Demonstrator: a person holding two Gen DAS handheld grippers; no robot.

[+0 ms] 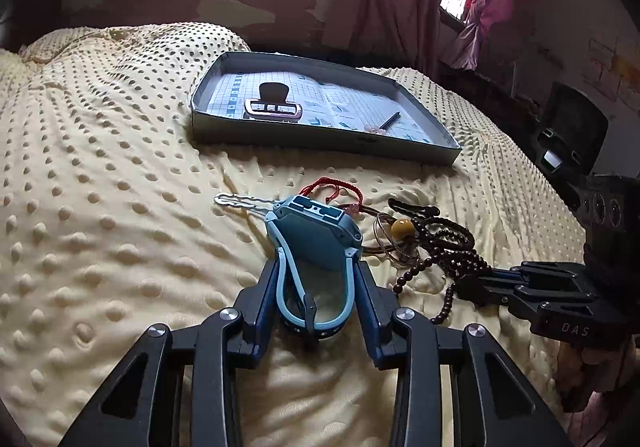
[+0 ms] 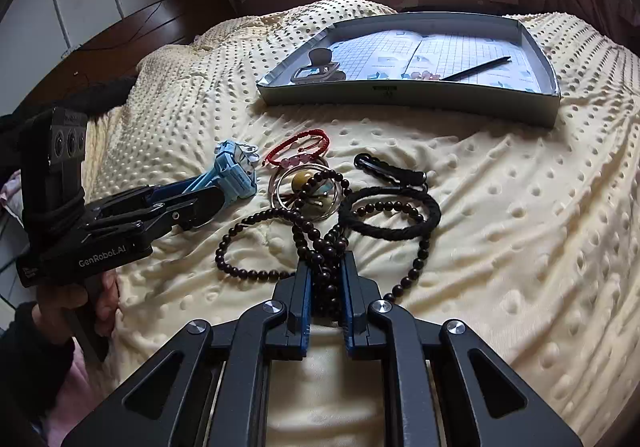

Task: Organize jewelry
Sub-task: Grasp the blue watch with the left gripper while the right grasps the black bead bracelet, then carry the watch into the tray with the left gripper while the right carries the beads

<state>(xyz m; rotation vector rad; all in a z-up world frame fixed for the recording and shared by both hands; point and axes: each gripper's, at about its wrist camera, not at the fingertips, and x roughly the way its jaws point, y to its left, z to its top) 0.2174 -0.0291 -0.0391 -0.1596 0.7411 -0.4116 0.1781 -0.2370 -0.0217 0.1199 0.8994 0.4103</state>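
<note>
My left gripper (image 1: 318,279) is shut on the light-blue strap of a blue watch (image 1: 316,235), which lies on the yellow dotted blanket; in the right wrist view that gripper (image 2: 204,203) holds the watch (image 2: 236,175) at the left. The right gripper (image 2: 326,267) is shut on a bunch of dark wooden beads (image 2: 320,243), whose long string loops out on both sides. From the left wrist view the right gripper (image 1: 476,283) reaches into the beads (image 1: 448,243). A shallow grey tray (image 2: 400,101) sits beyond the pile.
Between the watch and the tray lie a red cord bracelet (image 2: 298,145), metal rings with an amber bead (image 2: 304,183), a black braided cord (image 2: 390,213), a black clip (image 2: 384,167) and a silver hairpin (image 1: 236,201). The tray holds a pink-framed watch (image 1: 274,109), a black stick (image 1: 390,121) and pink beads (image 2: 424,75).
</note>
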